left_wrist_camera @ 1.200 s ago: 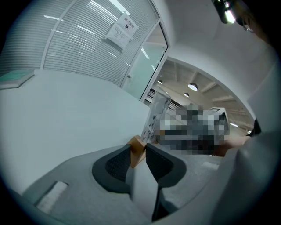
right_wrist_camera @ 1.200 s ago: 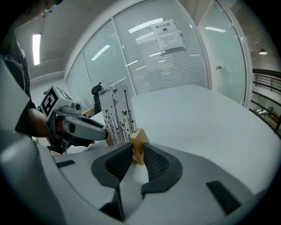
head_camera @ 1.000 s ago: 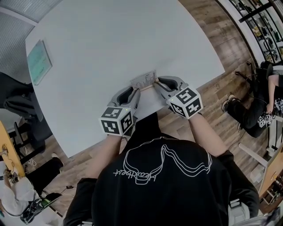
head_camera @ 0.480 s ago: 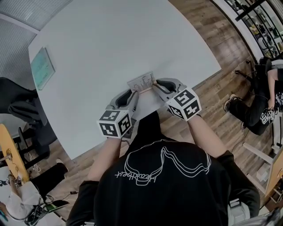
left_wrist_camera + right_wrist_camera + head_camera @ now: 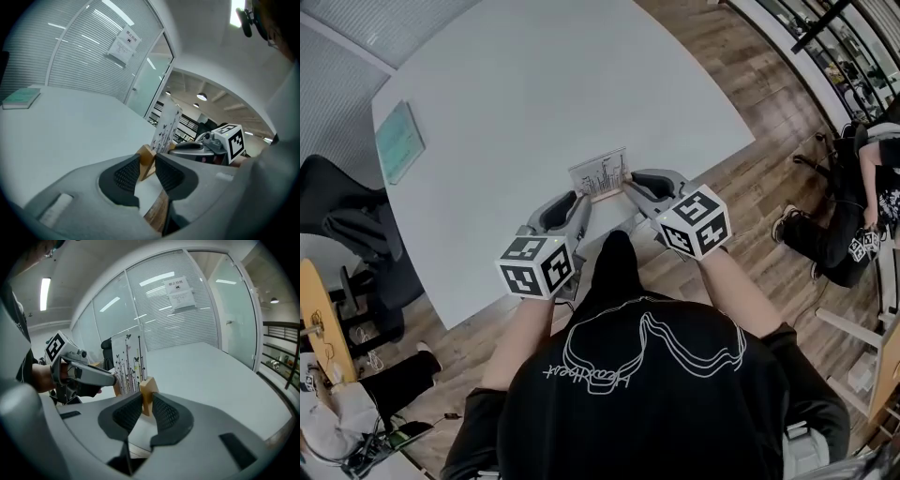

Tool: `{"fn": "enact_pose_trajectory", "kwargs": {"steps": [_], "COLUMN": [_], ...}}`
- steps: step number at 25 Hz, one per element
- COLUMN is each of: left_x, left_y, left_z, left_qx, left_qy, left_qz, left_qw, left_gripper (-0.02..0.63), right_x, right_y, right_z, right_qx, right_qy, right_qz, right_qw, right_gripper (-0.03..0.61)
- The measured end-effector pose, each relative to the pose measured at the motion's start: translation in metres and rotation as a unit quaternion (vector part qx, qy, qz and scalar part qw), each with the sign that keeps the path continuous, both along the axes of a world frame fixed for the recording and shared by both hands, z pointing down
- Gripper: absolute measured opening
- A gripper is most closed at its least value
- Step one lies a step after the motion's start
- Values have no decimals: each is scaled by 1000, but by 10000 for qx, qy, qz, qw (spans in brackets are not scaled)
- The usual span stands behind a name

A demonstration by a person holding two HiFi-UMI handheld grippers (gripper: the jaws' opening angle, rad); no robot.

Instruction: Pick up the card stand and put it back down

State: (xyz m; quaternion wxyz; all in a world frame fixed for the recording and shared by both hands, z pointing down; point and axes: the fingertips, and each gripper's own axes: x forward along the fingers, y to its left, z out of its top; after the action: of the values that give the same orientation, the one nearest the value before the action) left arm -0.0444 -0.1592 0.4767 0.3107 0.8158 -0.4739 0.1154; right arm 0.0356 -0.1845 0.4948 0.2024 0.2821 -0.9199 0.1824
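The card stand (image 5: 600,174) is a printed white card in a wooden base, near the front edge of the white table (image 5: 534,84). My left gripper (image 5: 581,201) is shut on the base's left end and my right gripper (image 5: 630,184) on its right end. In the left gripper view the wooden base (image 5: 146,157) sits between the pads of the left gripper (image 5: 147,171), with the card (image 5: 166,125) upright beyond and the right gripper (image 5: 206,143) behind. In the right gripper view the base (image 5: 148,389) is clamped in the right gripper (image 5: 146,411), with the card (image 5: 127,362) and the left gripper (image 5: 84,373) beyond.
A green book (image 5: 398,141) lies at the table's far left edge. A dark chair (image 5: 347,225) stands left of the table. A person sits on the wood floor at the right (image 5: 853,216). The table edge runs just under the grippers.
Both grippers and the stand between them look slightly larger and nearer the camera than before, and the head view has shifted. The grips on the base are unchanged.
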Motion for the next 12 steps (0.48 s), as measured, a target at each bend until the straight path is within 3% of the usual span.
{"fn": "enact_pose_trajectory", "kwargs": {"steps": [7,12], "left_x": [9,14], "left_y": [34,56], "left_z": [-39,-69], "left_qx": [266,563], "left_qy": [5,122], "left_qz": [33,106], "left_qw": [9996,9983], "left_gripper": [109,109], "right_x": [9,16], "right_y": [34,60], "right_z": [-41,-70], "right_qx": [410,315], "right_qy": [82,-309], "right_qz": [3,-22], "right_qw": [9991,9990], "right_gripper": [74,78]}}
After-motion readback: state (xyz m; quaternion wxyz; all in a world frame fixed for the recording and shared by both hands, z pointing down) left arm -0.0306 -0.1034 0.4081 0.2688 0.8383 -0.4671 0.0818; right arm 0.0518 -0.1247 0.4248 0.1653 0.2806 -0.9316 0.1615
